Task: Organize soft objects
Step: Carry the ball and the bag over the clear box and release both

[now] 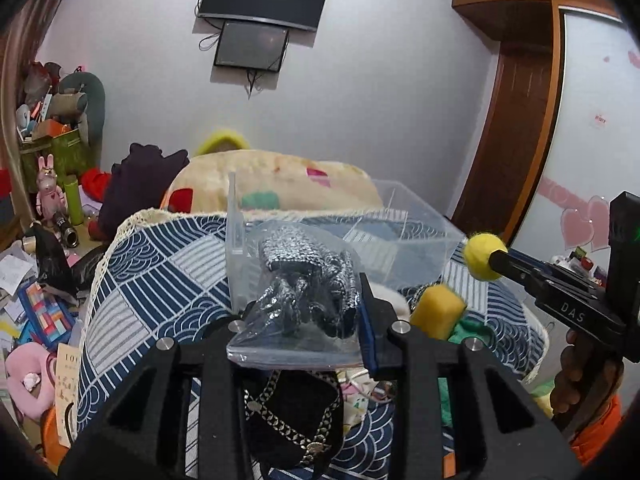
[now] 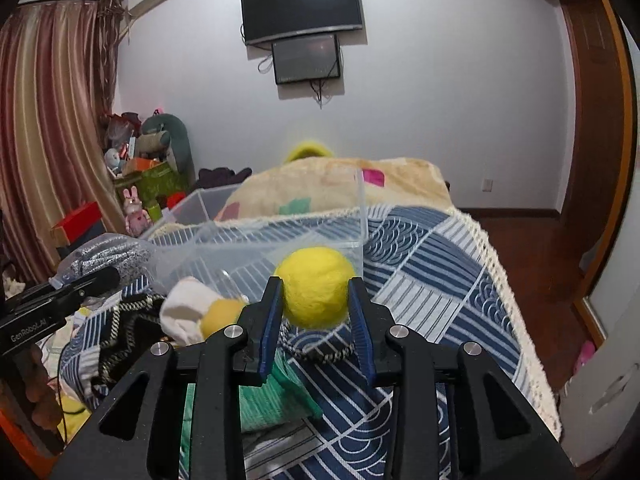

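My left gripper (image 1: 300, 320) is shut on a clear plastic bag with a grey knitted item inside (image 1: 308, 280), held in front of a clear plastic box (image 1: 420, 236) on the bed. My right gripper (image 2: 316, 304) is shut on a yellow felt ball (image 2: 314, 286), just before the box (image 2: 280, 236). The ball also shows in the left wrist view (image 1: 484, 256), right of the box. A yellow sponge-like piece (image 1: 436, 312), a white soft item (image 2: 184, 304), a green cloth (image 2: 272, 396) and a black chain-trimmed bag (image 1: 292, 412) lie on the blue patterned cover (image 2: 432, 280).
A beige blanket heap (image 1: 280, 184) lies behind the box. Clutter with boxes and a pink rabbit toy (image 1: 50, 192) fills the left floor. A wardrobe (image 1: 520, 120) stands right. A TV (image 2: 300, 4) hangs on the far wall.
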`<state>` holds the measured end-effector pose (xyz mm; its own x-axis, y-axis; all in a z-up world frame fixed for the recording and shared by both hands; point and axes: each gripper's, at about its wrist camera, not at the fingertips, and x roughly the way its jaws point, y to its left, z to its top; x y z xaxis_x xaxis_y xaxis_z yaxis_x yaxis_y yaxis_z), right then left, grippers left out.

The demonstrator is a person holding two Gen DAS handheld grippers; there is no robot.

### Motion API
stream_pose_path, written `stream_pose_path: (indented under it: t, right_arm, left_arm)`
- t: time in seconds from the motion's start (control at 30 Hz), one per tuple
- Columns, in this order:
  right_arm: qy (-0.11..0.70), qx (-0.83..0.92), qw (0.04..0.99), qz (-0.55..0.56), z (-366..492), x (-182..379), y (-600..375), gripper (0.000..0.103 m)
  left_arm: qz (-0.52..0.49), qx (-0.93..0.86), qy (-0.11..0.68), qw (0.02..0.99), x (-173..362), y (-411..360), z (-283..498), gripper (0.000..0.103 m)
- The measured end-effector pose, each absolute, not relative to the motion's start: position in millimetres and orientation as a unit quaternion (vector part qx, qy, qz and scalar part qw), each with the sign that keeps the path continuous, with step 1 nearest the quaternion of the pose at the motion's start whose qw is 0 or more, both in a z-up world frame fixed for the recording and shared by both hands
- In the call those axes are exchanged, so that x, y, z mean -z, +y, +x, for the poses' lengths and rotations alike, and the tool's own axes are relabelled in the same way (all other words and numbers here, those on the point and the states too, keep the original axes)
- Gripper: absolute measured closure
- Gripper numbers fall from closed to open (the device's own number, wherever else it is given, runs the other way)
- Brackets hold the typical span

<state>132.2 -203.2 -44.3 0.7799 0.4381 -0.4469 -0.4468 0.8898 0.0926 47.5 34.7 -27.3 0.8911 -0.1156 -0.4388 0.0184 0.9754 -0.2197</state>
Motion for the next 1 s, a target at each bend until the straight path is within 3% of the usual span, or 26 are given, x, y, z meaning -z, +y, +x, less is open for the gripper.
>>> stream_pose_path:
  t: [0.67,1.0]
  right_arm:
    - [0.193,-0.234,0.952,-0.041,158,0,-170,0.073]
    - [0.240,-0.241,0.939,-0.055,197,15,-149,0.073]
  left_arm:
    - [-0.090,0.020,0.252,0.963,-6,57,104,0.071]
    - [-0.083,0.027,0.305,0.948,12,56,150,0.070]
